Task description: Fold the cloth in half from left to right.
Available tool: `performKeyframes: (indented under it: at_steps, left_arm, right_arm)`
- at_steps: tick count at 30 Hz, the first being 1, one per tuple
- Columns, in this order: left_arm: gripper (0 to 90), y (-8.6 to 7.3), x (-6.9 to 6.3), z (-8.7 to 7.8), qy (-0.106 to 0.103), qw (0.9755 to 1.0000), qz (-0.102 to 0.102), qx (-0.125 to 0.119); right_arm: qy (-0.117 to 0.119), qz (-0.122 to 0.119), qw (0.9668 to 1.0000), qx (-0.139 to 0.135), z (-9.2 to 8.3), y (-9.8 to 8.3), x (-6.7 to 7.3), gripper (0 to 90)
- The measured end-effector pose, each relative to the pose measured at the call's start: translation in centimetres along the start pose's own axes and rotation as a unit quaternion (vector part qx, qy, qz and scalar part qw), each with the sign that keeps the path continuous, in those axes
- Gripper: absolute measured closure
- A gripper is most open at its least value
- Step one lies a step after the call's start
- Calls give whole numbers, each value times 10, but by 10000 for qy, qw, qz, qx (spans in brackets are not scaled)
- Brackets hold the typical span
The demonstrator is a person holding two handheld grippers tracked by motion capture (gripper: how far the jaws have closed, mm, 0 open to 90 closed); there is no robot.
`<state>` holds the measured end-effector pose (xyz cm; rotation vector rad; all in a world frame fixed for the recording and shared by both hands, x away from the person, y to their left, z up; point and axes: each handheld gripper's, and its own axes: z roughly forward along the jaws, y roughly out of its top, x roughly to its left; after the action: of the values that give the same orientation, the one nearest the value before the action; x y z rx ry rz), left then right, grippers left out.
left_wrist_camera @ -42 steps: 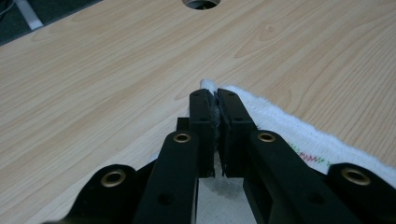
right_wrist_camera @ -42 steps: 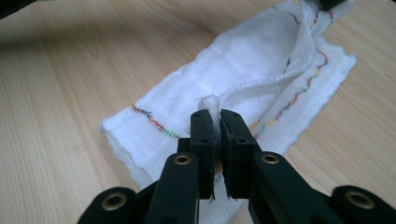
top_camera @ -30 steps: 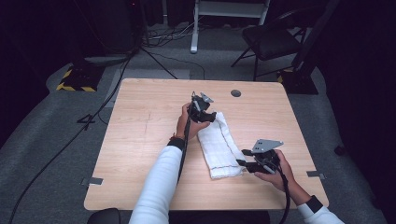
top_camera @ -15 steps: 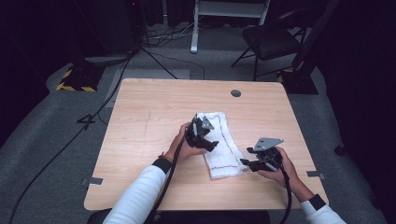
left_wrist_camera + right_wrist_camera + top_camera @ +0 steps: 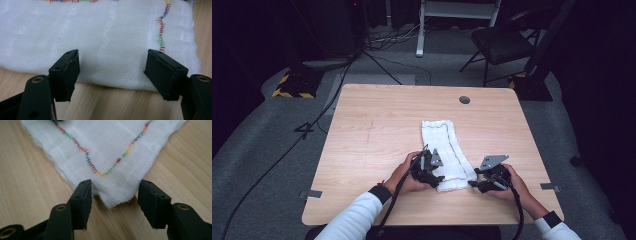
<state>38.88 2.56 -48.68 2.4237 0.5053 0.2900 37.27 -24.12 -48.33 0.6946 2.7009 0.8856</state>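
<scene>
A folded white cloth (image 5: 443, 145) with multicoloured stitching lies as a long strip on the wooden table (image 5: 377, 125). My left gripper (image 5: 434, 175) is low at the cloth's near left edge. In the left gripper view its jaws (image 5: 112, 71) stand open astride the cloth's edge (image 5: 105, 42); they have just been closing a little, and the pads do not press on it. My right gripper (image 5: 476, 183) is at the near right corner. Its jaws (image 5: 113, 193) are open after just opening, with the cloth's corner (image 5: 110, 165) lying between them, untouched.
A round cable hole (image 5: 464, 100) sits in the table's far right part. Behind the table stand a black chair (image 5: 504, 42) and a white frame (image 5: 457, 10). Cables (image 5: 312, 125) run over the grey floor at the left. Grey tape tabs (image 5: 313, 194) mark the table's near edges.
My left hand has come from the cloth's far end down along its left side to the near edge. The cloth now lies flat. The right gripper has stayed at the near right corner.
</scene>
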Motion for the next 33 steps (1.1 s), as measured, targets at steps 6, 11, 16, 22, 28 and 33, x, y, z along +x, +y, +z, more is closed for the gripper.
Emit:
performKeyframes:
  at_steps: [6,11,16,22,28,33]
  left_arm:
    - [283,-10,-1,-7,-26,10000,-69,16]
    - [283,-21,0,-15,-108,9997,-208,19]
    - [282,-32,-3,-23,-134,9994,-316,8]
    - [258,-42,-2,-34,-46,9993,-379,37]
    - [226,-40,10,-46,63,9986,-503,-150]
    - [222,-24,33,-47,316,9976,-553,-270]
  right_arm:
    - [218,-46,9998,-14,-2,-3,15,450]
    - [403,-141,9991,-9,-4,-4,30,441]
    - [473,-265,9985,10,-5,-4,41,431]
    - [414,-308,9985,-179,-14,-2,43,430]
    - [-33,-88,9979,-642,-29,7,16,448]
    - [-441,59,9957,-807,-25,24,-17,446]
